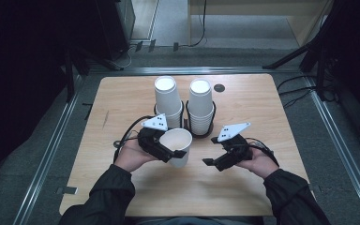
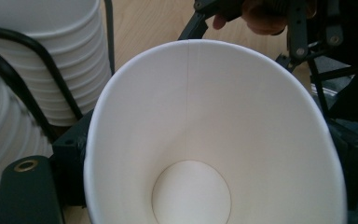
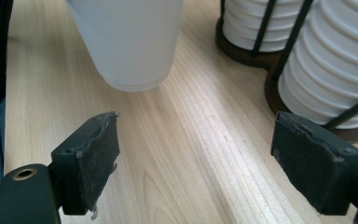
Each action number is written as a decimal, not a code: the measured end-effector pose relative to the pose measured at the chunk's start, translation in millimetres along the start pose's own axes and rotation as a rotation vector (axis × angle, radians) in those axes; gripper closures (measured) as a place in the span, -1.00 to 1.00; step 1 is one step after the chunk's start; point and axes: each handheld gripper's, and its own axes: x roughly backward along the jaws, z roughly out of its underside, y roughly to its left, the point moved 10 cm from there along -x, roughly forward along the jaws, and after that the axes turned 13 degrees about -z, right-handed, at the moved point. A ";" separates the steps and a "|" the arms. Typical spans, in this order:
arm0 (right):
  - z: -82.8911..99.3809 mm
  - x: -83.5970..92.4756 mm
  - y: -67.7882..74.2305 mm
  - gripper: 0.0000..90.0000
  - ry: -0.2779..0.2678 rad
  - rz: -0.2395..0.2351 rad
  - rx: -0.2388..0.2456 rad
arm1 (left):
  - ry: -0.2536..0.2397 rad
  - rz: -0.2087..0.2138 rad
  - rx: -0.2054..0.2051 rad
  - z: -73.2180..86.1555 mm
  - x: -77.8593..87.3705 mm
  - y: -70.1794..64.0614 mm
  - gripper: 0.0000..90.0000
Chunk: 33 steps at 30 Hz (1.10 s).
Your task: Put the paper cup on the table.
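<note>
Left gripper (image 1: 172,151) clamped on a single cup (image 1: 178,146), held tilted at 6 o'clock from the two stacks (image 1: 183,105). Right gripper (image 1: 214,161) wide open, empty, at 3 o'clock of the cup. Cup separated; placing judged left undone.

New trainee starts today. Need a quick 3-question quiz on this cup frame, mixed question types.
1. True or false: the left gripper holds a single paper cup.
2. How many cup stacks stand in the black rack?
3. The right gripper is: A) shut on a cup, B) open with nothing between its jaws, C) inside a stack.

Key: 1 true; 2 two; 3 B.
</note>
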 end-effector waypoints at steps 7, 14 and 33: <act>3.8 6.5 -10.5 -0.65 0.003 0.048 -0.022 | 0.015 0.016 0.031 6.2 4.4 6.4 -0.70; 2.4 13.2 -16.6 -0.65 -0.004 0.059 -0.028 | 0.009 -0.015 0.047 13.3 13.3 14.1 -0.70; -7.6 13.7 -30.1 -0.65 -0.017 0.055 -0.029 | -0.006 -0.146 0.142 36.1 49.0 44.5 -0.70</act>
